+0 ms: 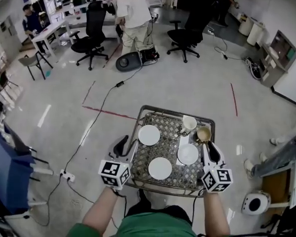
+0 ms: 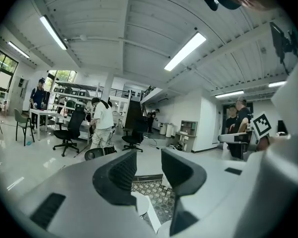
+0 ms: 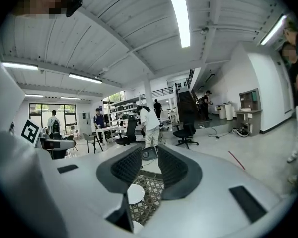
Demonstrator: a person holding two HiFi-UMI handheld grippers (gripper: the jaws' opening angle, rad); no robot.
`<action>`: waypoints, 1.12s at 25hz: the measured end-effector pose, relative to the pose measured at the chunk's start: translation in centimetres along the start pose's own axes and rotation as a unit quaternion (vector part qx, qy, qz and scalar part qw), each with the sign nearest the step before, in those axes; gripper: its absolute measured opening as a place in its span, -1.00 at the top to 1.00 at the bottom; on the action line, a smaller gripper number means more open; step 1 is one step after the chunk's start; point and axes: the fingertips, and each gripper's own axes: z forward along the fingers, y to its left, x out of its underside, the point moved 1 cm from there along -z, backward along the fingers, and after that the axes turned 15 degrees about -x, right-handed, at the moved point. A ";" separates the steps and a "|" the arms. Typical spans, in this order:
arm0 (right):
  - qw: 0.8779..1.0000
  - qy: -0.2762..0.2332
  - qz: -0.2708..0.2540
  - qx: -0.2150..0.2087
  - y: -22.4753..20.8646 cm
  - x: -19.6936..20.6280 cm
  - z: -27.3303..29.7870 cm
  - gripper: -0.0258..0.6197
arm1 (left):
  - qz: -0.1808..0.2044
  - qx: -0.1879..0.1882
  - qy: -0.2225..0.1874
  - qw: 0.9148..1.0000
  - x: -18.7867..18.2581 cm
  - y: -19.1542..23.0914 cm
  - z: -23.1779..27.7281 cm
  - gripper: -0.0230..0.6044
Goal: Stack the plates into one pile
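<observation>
Three white plates lie apart on the patterned table (image 1: 175, 110) in the lower middle of the head view. The upper-left plate (image 1: 149, 135) is toward the table's far left, the near plate (image 1: 160, 168) sits low and central, and the right-hand plate (image 1: 188, 154) lies just below a white cup (image 1: 189, 123) and a brown cup (image 1: 203, 134). They look like glazed ceramic or something similar, so I'd judge them stiff, slick on the face, moderately heavy for their size and liable to chip if dropped or knocked together. The rim is the only sensible hold: one jaw goes over the lip and the other under it, and the plate is tipped slightly to get underneath. Each plate lies flat, face up. Being round, none has a long axis, so any point on the edge would serve. The left gripper (image 1: 127, 148) hangs at the table's left edge, jaws wide apart and holding nothing. The right gripper (image 1: 210, 152) is at the right edge beside the right-hand plate, jaws parted less widely and also empty. No plate is stacked yet.
</observation>
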 end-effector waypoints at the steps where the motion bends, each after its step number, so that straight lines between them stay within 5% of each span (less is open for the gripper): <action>1: 1.000 0.006 0.008 0.008 -0.5 0.7 0.3 0.56 | 0.000 0.005 0.007 1.000 0.5 0.2 0.9 0.40; 15: 0.983 0.085 0.153 0.063 -12.0 12.8 1.0 0.59 | 0.020 0.014 0.131 0.991 9.0 -2.3 8.2 0.40; 28: 0.938 0.174 0.285 0.091 -18.0 28.2 0.0 0.59 | 0.035 0.003 0.224 0.974 18.3 -3.7 9.6 0.40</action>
